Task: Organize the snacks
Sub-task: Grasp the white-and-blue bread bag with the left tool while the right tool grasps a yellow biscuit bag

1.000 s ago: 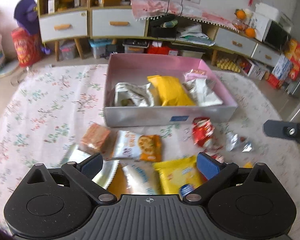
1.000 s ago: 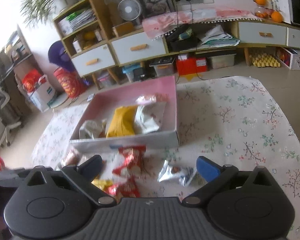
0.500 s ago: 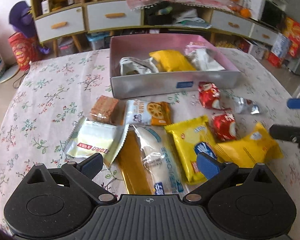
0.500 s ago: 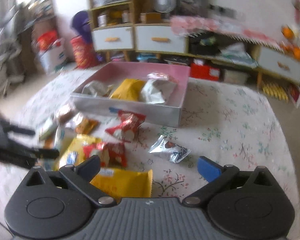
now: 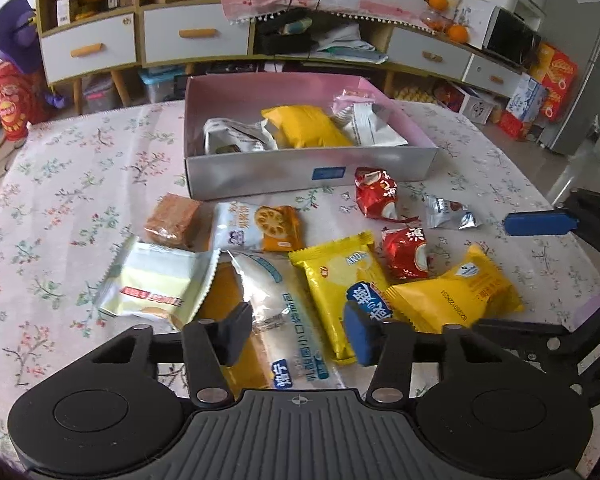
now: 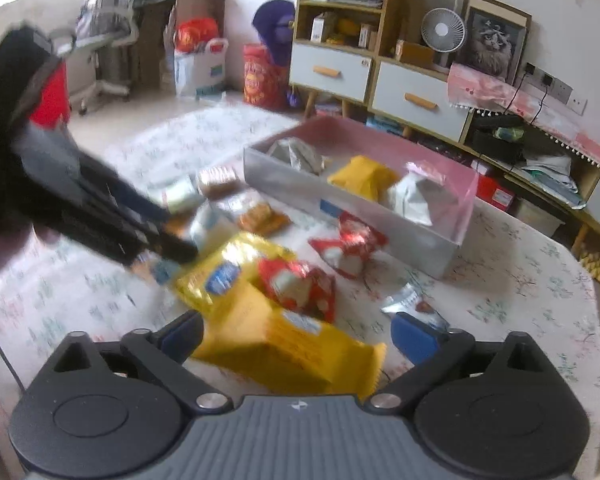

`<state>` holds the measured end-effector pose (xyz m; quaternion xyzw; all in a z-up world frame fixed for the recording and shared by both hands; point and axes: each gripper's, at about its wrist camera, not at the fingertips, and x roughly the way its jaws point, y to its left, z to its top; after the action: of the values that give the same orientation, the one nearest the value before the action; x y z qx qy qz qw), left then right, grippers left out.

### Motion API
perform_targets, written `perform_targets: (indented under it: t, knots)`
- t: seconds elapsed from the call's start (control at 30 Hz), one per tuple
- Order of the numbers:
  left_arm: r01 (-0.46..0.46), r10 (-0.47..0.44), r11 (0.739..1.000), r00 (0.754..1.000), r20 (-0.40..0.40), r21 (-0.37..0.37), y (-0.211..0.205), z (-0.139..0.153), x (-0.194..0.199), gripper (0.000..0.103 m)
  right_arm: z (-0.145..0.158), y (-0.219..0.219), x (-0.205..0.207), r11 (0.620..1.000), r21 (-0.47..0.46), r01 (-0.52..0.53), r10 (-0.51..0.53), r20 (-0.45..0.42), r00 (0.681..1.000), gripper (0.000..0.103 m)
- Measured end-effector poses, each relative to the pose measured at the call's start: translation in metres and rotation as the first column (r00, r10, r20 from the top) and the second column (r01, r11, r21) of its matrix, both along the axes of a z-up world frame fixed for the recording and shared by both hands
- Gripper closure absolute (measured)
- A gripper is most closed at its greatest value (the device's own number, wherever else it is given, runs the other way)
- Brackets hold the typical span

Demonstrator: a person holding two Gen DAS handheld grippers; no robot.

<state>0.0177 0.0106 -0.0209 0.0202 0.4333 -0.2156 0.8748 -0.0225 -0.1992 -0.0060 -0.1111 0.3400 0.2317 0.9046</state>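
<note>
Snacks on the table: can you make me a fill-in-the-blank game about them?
1. The box holding snacks is ____ on the inside.
2. The number of red snack packets lying on the tablecloth is ____.
3. The puffy packet in the middle of the box, the yellow packet, lies between two ____ packets.
4. The left gripper has the long ____ packet between its fingers.

Missing words: pink; two; white; white
</note>
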Motion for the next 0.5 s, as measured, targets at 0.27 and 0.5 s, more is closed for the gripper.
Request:
perform_targets:
  t: [0.27, 0.5]
  knots:
    - [-0.034, 0.034, 0.999, 0.999, 0.013, 0.030, -0.005, -0.009, 0.005, 0.082, 0.002, 0.020, 0.014, 0.988, 0.153, -0.023, 0.030, -0.043, 0.999, 0.062]
    - [-0.021, 0.020, 0.998, 1.000, 0.020, 0.063, 0.002, -0.008, 0.002, 0.085, -0.015, 0.042, 0.028, 0.989, 0.146, -0.006, 0.023, -0.117, 0.993, 0.076]
